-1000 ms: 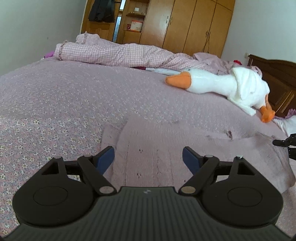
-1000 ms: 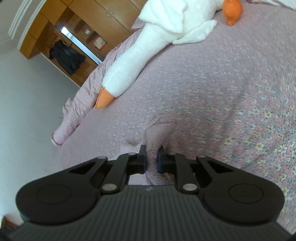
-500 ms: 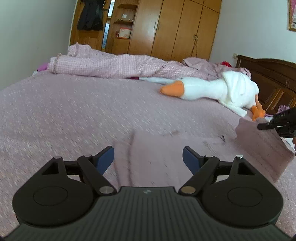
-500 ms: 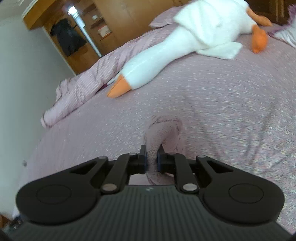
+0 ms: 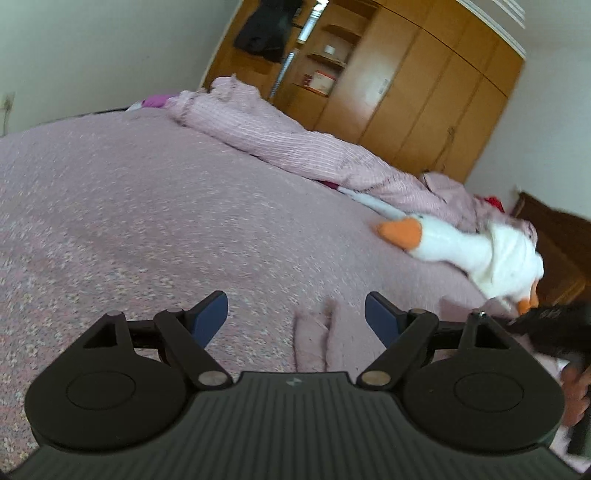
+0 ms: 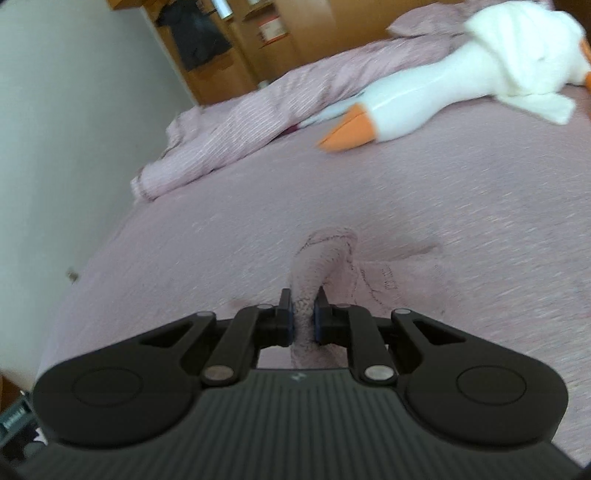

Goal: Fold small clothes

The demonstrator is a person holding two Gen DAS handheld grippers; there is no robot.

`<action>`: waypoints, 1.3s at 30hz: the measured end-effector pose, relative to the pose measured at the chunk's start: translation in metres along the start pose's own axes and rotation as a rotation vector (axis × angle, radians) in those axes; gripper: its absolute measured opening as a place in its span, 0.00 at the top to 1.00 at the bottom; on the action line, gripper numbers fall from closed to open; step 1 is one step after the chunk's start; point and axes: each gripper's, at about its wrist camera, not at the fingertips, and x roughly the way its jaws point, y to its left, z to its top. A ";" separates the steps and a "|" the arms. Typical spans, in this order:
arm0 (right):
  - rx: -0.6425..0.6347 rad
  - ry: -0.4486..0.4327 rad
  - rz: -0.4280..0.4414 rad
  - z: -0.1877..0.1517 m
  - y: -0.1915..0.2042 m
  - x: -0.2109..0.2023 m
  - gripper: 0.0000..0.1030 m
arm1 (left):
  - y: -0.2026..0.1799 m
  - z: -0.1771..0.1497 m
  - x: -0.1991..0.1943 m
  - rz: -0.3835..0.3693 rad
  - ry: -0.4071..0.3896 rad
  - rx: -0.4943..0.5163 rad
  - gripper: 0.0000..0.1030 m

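Fingers of my right gripper [image 6: 303, 310] are drawn close together and clamped on a bunched fold of the small pink knit garment [image 6: 325, 258], which rises between the blue pads as a narrow, fuzzy ridge and then drops away onto the bed. To the right of that ridge, more of the same garment lies flat on the bedspread [image 6: 461, 192], with a faint stitched mark showing on it.

My left gripper [image 5: 295, 314] has its fingers spread wide and holds nothing; the blue pads stand well apart and touch no cloth. Between them, lower down, I see a blurred edge of the pink garment [image 5: 314, 339] lying on the flowered bedspread [image 5: 147, 221]. At the right edge of the left wrist view, the dark tip of the right gripper [image 5: 546, 317] comes in, with part of a hand [image 5: 576, 391] below it.

Farther out, a white plush goose [image 6: 461, 85] with an orange beak lies stretched across the bed, well apart from the garment. Behind it runs a rumpled pink checked quilt [image 5: 295, 144], and beyond that a wooden wardrobe [image 5: 424, 103] stands against the wall, with a dark jacket [image 5: 262, 33] hanging beside its open shelves. Both views are somewhat smeared by motion.
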 end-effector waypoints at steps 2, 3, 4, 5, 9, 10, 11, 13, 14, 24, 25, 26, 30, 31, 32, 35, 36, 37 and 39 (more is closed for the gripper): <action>0.004 0.029 0.004 -0.010 0.014 0.015 0.87 | 0.005 0.003 -0.004 -0.003 -0.007 -0.012 0.16; 0.007 0.042 0.001 -0.015 0.021 0.022 0.87 | 0.006 0.005 -0.005 -0.002 -0.011 -0.013 0.16; 0.003 0.054 -0.004 -0.020 0.028 0.029 0.87 | 0.008 0.006 -0.007 -0.003 -0.015 -0.013 0.16; -0.006 0.064 -0.008 -0.026 0.035 0.036 0.87 | 0.008 0.007 -0.007 -0.003 -0.018 -0.013 0.16; -0.024 0.069 0.007 -0.036 0.055 0.047 0.87 | 0.010 0.009 -0.005 0.003 -0.011 -0.019 0.16; -0.030 0.068 0.011 -0.038 0.060 0.047 0.87 | 0.011 0.010 -0.003 0.007 -0.007 -0.020 0.16; -0.035 0.066 0.018 -0.038 0.066 0.048 0.87 | 0.011 0.010 -0.003 0.011 -0.003 -0.023 0.16; -0.049 0.059 0.029 -0.038 0.074 0.048 0.87 | 0.011 0.011 0.001 0.012 0.003 -0.025 0.16; -0.052 0.058 0.033 -0.038 0.077 0.048 0.87 | 0.011 0.010 0.001 0.011 0.004 -0.024 0.16; -0.061 0.073 0.027 -0.055 0.100 0.065 0.87 | 0.012 0.007 0.003 0.028 0.011 -0.027 0.16; -0.066 0.076 0.023 -0.057 0.102 0.067 0.87 | 0.012 0.007 0.004 0.029 0.012 -0.027 0.16; -0.068 0.074 0.021 -0.058 0.104 0.069 0.87 | 0.012 0.007 0.004 0.029 0.012 -0.026 0.16; -0.046 0.064 0.035 -0.062 0.108 0.071 0.87 | 0.010 0.006 0.005 0.036 0.013 -0.012 0.16; -0.051 0.061 0.033 -0.062 0.110 0.072 0.87 | 0.011 0.006 0.006 0.036 0.014 -0.011 0.16; -0.046 0.060 0.037 -0.063 0.111 0.073 0.87 | 0.011 0.006 0.006 0.037 0.015 -0.012 0.16; -0.021 0.055 0.050 -0.062 0.114 0.075 0.87 | 0.011 0.006 0.008 0.040 0.019 -0.012 0.16; -0.036 0.063 0.045 -0.063 0.118 0.077 0.87 | 0.011 0.005 0.008 0.041 0.020 -0.011 0.16; -0.055 0.072 0.027 -0.065 0.122 0.080 0.87 | 0.011 0.005 0.009 0.041 0.022 -0.007 0.16; -0.057 0.088 0.009 -0.068 0.124 0.087 0.84 | 0.011 0.003 0.010 0.043 0.029 -0.001 0.16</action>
